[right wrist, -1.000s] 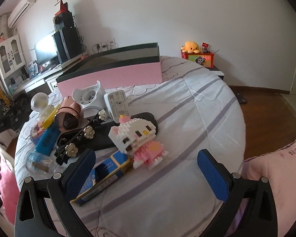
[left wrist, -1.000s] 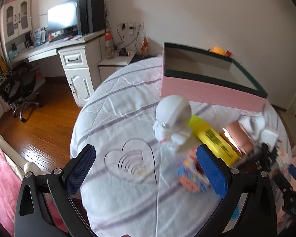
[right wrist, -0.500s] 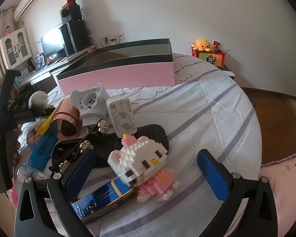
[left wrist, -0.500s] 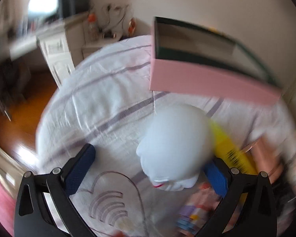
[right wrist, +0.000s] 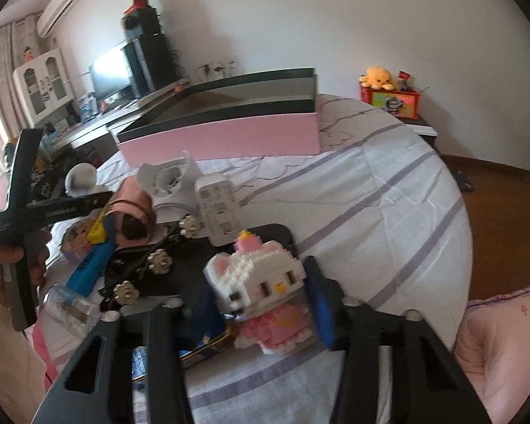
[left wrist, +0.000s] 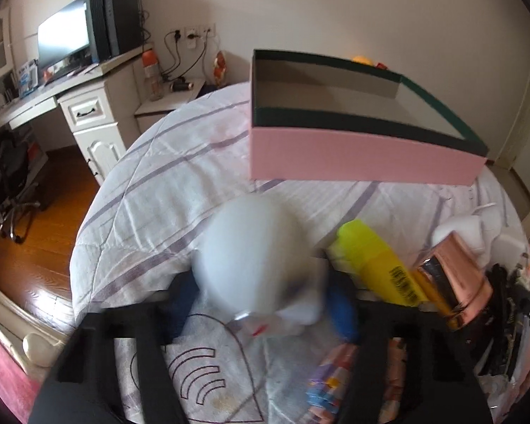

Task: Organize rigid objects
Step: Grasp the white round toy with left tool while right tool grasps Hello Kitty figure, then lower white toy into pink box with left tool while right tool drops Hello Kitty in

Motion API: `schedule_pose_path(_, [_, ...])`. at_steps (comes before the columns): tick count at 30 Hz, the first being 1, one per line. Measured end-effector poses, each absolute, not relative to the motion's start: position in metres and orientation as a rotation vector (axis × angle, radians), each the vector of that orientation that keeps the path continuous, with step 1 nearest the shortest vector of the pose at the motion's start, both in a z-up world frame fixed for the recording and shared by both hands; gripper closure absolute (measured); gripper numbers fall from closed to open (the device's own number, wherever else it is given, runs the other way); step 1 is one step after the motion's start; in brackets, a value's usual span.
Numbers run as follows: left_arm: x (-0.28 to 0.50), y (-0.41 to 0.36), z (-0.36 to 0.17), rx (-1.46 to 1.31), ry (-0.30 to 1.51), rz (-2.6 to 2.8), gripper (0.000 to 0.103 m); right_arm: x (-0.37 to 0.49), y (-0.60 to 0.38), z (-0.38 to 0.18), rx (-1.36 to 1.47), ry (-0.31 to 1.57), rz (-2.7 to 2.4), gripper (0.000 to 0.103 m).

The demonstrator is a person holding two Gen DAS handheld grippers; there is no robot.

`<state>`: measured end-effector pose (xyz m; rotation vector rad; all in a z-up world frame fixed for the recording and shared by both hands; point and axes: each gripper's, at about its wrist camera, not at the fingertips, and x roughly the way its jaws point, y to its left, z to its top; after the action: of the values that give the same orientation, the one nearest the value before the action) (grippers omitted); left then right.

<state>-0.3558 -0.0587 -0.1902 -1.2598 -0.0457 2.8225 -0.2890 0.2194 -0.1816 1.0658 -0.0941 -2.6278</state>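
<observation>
The left gripper (left wrist: 265,304) has just been closing and its jaws now squeeze the white figure (left wrist: 258,258) on the bed, low at its base so the round head stays clear. The right gripper (right wrist: 261,307) has likewise just been closing on the pink brick cat (right wrist: 261,286). Both likely go into the pink box (left wrist: 364,155) behind, which stands open with 0 items visible inside.

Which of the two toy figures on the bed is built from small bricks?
The pink-and-white cat figure between the right gripper's fingers. The white round-headed figure in the left gripper is smooth.
</observation>
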Motion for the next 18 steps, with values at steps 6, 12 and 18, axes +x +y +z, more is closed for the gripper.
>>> schedule_pose_path(6, [-0.349,-0.063,-0.178,-1.237,-0.070,2.820,0.046,-0.291,0.219,-0.179,1.073,-0.074,-2.626,0.058])
schedule_pose_path(12, [-0.336,-0.063,-0.153,-1.168,-0.046,2.841,0.046,-0.293,0.222,-0.168,1.043,-0.070,-2.651,0.058])
schedule_pose_path(18, [-0.333,-0.055,-0.136,-1.119,-0.010,2.825,0.046,-0.304,0.224,-0.149,0.995,-0.034,-2.687,0.058])
